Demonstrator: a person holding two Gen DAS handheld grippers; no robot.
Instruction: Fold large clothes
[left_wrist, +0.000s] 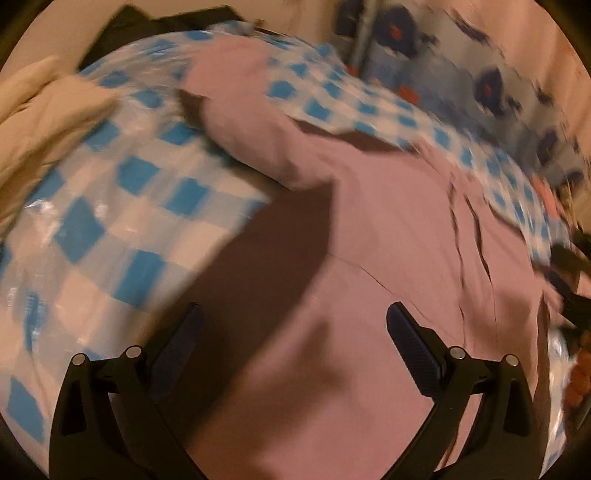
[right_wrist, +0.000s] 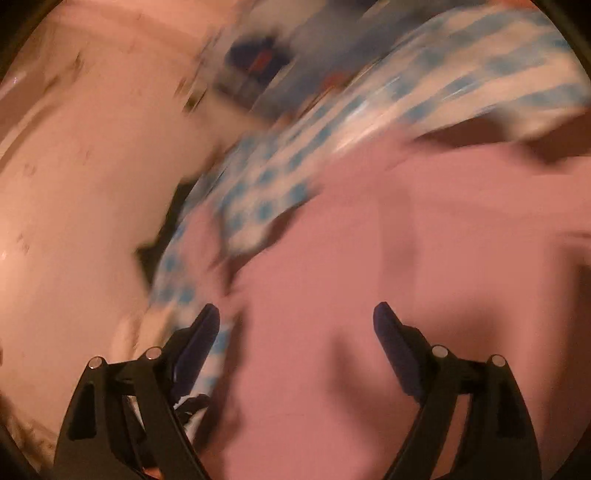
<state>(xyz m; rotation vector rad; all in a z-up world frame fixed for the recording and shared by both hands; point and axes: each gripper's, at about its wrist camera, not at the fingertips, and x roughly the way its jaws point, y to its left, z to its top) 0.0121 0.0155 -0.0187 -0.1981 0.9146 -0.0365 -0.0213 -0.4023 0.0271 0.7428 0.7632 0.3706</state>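
Observation:
A large pink garment (left_wrist: 388, 236) lies spread on a blue-and-white checked cover (left_wrist: 122, 206), with one sleeve (left_wrist: 243, 110) reaching toward the far side. My left gripper (left_wrist: 295, 314) is open and empty just above the garment's near part. In the right wrist view the same pink garment (right_wrist: 406, 258) fills the centre and right. My right gripper (right_wrist: 295, 314) is open and empty above its edge, next to the checked cover (right_wrist: 258, 199). Both views are blurred by motion.
A cream cloth (left_wrist: 40, 122) lies at the left and a dark item (left_wrist: 147, 26) at the far edge. A patterned blue fabric (left_wrist: 461, 66) hangs at the back right. A pale pink surface (right_wrist: 81, 177) fills the left of the right wrist view.

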